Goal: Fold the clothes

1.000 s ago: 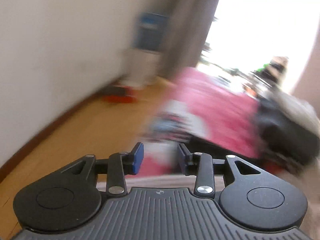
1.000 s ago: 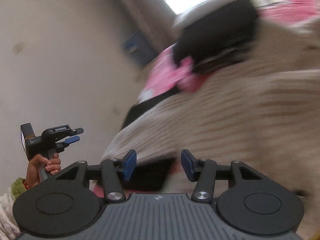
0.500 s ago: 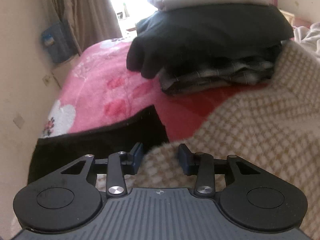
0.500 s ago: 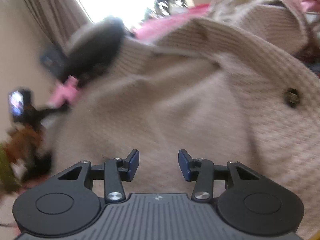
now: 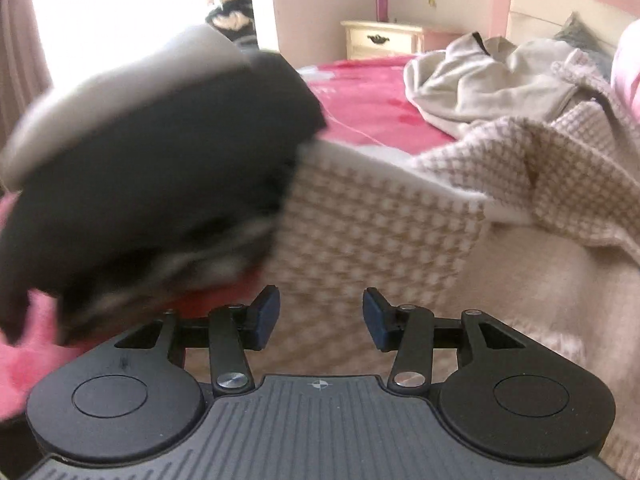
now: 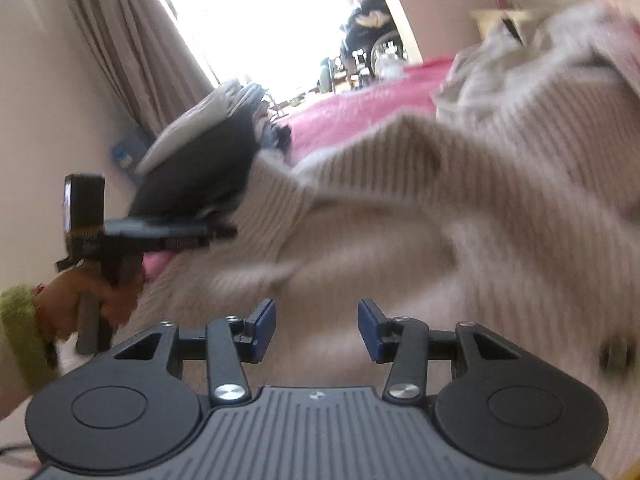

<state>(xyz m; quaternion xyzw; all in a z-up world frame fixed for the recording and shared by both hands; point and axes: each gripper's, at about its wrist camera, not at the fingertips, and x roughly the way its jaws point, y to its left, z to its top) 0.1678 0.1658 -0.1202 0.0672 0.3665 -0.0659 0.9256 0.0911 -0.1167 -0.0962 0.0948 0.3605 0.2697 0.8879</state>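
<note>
Beige knit sweater (image 6: 420,216) under both grippers, right jaws apart, left jaws opening, empty.

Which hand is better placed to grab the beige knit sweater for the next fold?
Probably the right. The right gripper hangs with open jaws over the middle of the beige knit sweater. The left gripper, jaws opening and empty, sits at the sweater's edge beside the dark folded stack.
</note>
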